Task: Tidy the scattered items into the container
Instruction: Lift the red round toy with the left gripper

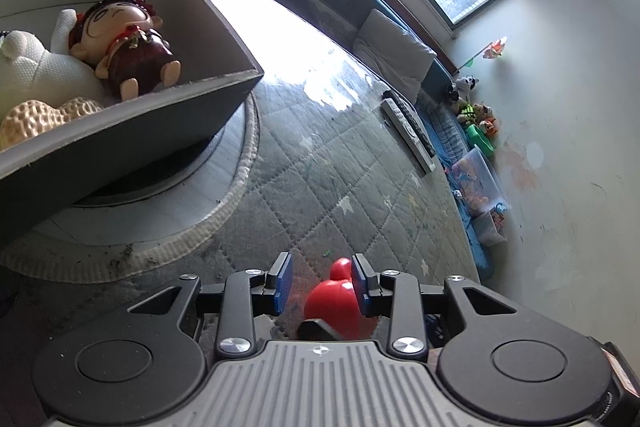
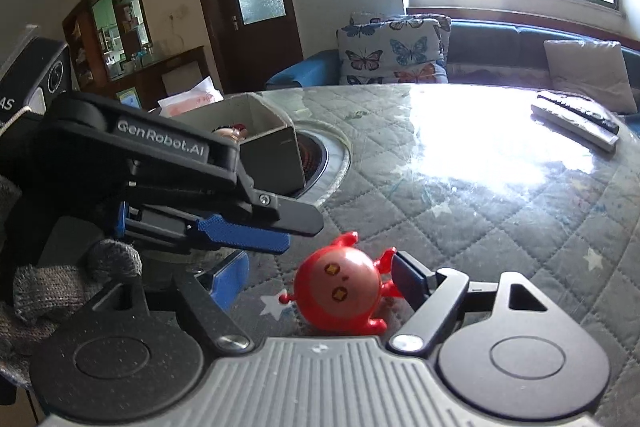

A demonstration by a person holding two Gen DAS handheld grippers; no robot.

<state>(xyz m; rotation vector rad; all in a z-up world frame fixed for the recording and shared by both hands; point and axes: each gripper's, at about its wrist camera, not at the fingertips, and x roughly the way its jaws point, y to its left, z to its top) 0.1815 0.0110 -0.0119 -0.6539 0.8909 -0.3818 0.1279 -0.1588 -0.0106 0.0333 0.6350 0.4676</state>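
Note:
A small red round toy (image 2: 340,289) with a pink face lies on the quilted table cover. My right gripper (image 2: 318,267) straddles it, jaws open, with a clear gap on the left side and the right pad close to the toy's arm. My left gripper (image 2: 294,233) reaches in from the left, just above and beside the toy. In the left wrist view the red toy (image 1: 336,301) shows low between the open left gripper (image 1: 322,269), against the right pad with a gap on the left. The grey box (image 1: 160,115) holds a doll (image 1: 128,43), a white plush and a peanut-shaped toy.
The grey box (image 2: 272,163) sits on a round inset (image 2: 332,155) in the table. Two remotes (image 2: 576,119) lie at the far right edge. A gloved hand (image 2: 60,287) holds the left gripper. A sofa with a butterfly cushion (image 2: 394,51) runs behind the table.

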